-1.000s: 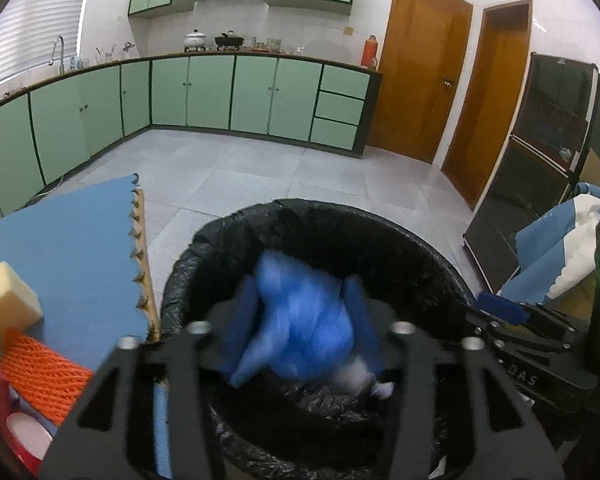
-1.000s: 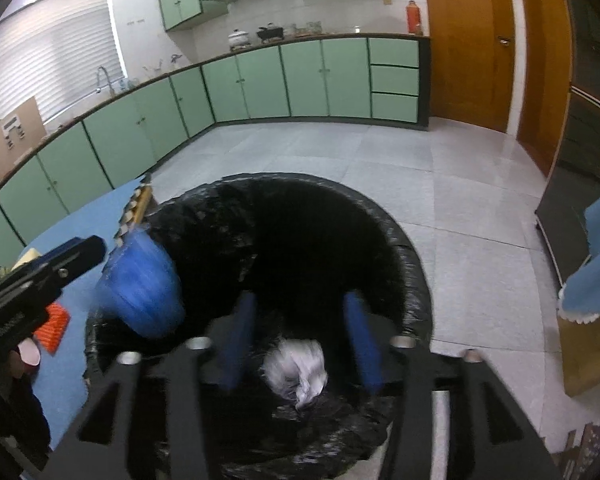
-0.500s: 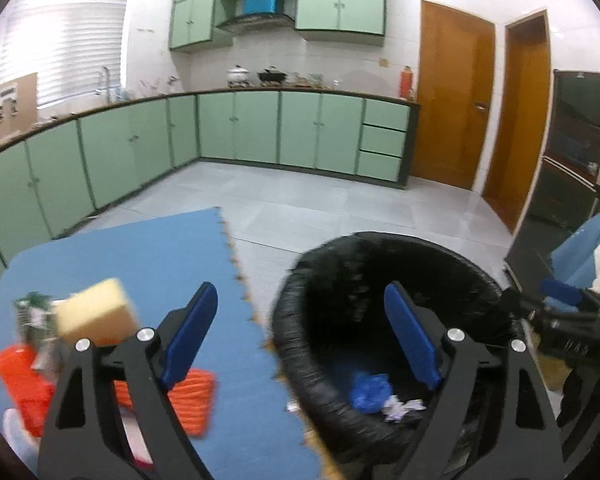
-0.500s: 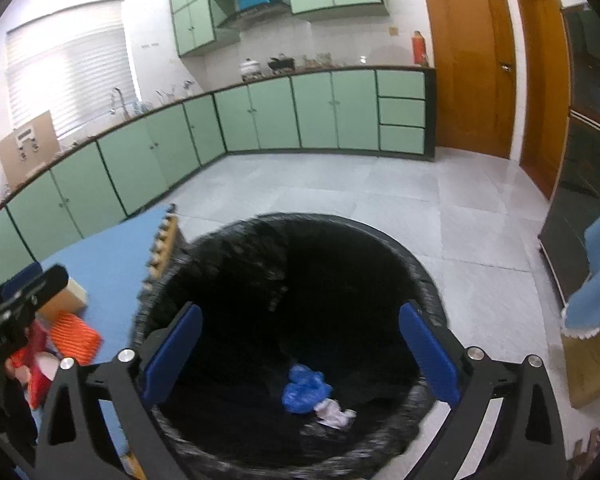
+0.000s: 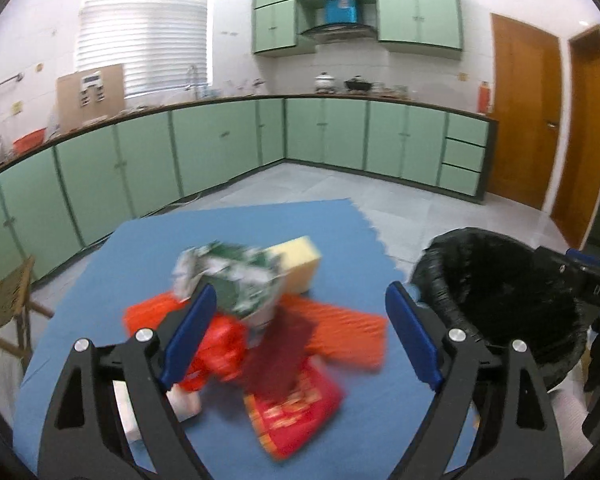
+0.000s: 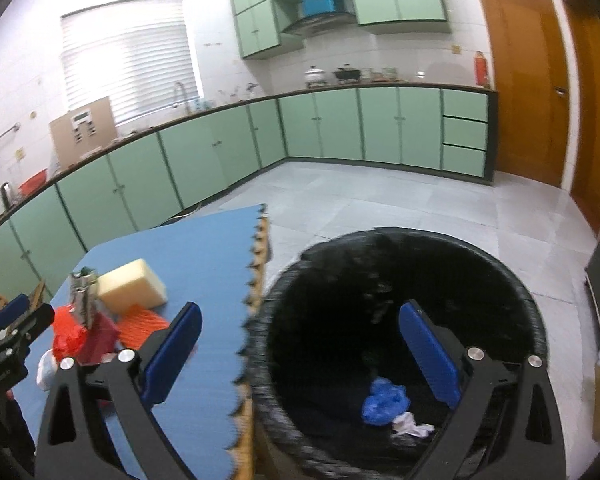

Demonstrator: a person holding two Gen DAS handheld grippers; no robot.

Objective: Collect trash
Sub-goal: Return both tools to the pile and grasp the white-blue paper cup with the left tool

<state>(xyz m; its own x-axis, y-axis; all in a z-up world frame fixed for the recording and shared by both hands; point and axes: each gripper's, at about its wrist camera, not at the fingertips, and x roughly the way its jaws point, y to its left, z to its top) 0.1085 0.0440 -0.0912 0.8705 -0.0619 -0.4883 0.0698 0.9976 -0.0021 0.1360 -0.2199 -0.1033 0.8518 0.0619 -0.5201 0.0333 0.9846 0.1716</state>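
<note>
My left gripper [image 5: 300, 292] is open and empty above a heap of trash on the blue mat [image 5: 140, 248]. The heap holds a crumpled green-and-white carton [image 5: 228, 280], a yellow sponge [image 5: 296, 264], orange netting [image 5: 340, 328], a red plastic bag [image 5: 220, 344] and a red packet [image 5: 296, 412]. My right gripper [image 6: 300, 308] is open and empty over the near left rim of the black-lined bin [image 6: 512, 280]. A blue bag [image 6: 384, 400] and a white paper wad [image 6: 412, 426] lie at the bin's bottom.
The bin [image 5: 440, 292] stands just off the mat's right edge, on grey floor tiles. Green cabinets [image 5: 340, 136] line the far walls, with wooden doors [image 5: 524, 112] at the right. A wooden chair [image 5: 8, 304] stands left of the mat. A white object [image 5: 184, 400] lies beside the heap.
Both grippers opened over the bin; the blue bag and the white wad dropped in. The left gripper swung left over the mat's heap. The right gripper pulled back and up.
</note>
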